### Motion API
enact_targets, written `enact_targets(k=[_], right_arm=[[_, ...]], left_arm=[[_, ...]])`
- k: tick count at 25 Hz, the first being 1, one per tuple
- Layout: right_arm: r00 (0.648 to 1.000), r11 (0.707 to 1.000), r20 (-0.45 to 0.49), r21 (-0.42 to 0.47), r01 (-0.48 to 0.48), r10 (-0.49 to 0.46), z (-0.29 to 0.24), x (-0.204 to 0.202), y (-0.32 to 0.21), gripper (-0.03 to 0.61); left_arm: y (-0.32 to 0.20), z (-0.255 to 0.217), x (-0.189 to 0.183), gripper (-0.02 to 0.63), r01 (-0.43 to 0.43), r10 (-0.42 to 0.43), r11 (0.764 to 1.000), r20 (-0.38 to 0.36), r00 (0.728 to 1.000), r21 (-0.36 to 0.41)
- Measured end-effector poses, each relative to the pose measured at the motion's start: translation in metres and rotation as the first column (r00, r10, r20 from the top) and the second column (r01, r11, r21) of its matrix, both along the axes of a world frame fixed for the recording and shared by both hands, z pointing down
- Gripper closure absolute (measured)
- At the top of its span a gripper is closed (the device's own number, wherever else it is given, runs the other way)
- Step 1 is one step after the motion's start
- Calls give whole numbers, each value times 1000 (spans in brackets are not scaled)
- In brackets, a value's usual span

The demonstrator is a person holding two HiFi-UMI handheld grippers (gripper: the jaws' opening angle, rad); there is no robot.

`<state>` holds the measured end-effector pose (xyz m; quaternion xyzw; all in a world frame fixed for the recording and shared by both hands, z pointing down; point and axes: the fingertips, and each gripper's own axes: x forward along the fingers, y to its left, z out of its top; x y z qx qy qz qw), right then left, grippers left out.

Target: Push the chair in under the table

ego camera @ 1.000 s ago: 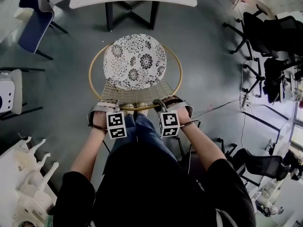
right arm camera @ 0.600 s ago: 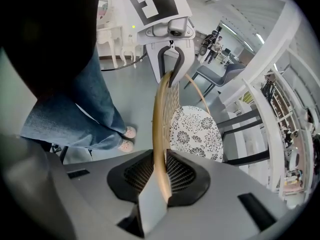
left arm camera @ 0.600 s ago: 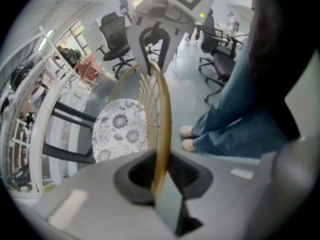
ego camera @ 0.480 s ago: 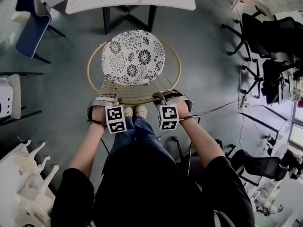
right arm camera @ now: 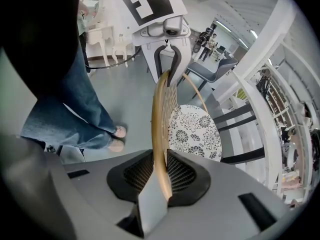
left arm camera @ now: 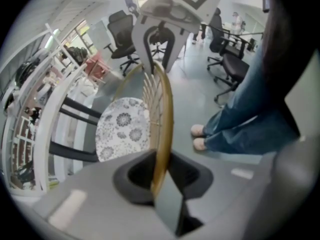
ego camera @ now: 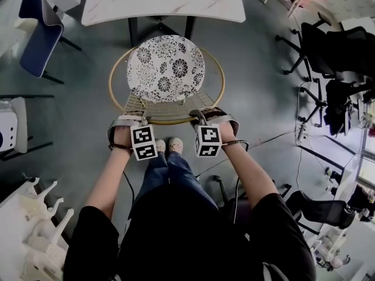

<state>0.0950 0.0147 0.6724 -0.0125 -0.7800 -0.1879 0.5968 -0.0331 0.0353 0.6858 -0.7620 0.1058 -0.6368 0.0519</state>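
Fingers (right arm camera: 150, 204) of your left gripper (ego camera: 128, 123) and right gripper (ego camera: 208, 117) clamp the chair rim (ego camera: 167, 122); push both evenly toward the table (ego camera: 164, 2), chair square to it.

Chair (ego camera: 166, 69), centre of frame: round gold hoop frame, wire back, black-and-white floral seat, far edge close to the table legs
Table (ego camera: 164, 2), top centre: white marbled top, black legs
Left gripper (ego camera: 140, 122) and right gripper (ego camera: 198, 117), each with a marker cube, set on the hoop's near rim, side by side
Shoes (ego camera: 166, 146), pale, just below the rim on grey floor (ego camera: 252, 69)
Blue chair (ego camera: 36, 31), upper left
Black office chairs (ego camera: 331, 45), right edge
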Motion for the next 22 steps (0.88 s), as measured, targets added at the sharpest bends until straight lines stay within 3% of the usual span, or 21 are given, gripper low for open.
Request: enact_targets(k=[3,22], right_arm=[[1000,1000,-3,0,5,-5,5,4,16,511],[1000,1000,3,16,-17,16,2,-12,-45,511]], left_arm=[[16,6,4,538,10,-10,1000,-1,1000,8],[-50,3,-13,532,41,-42,999,16,999,23]])
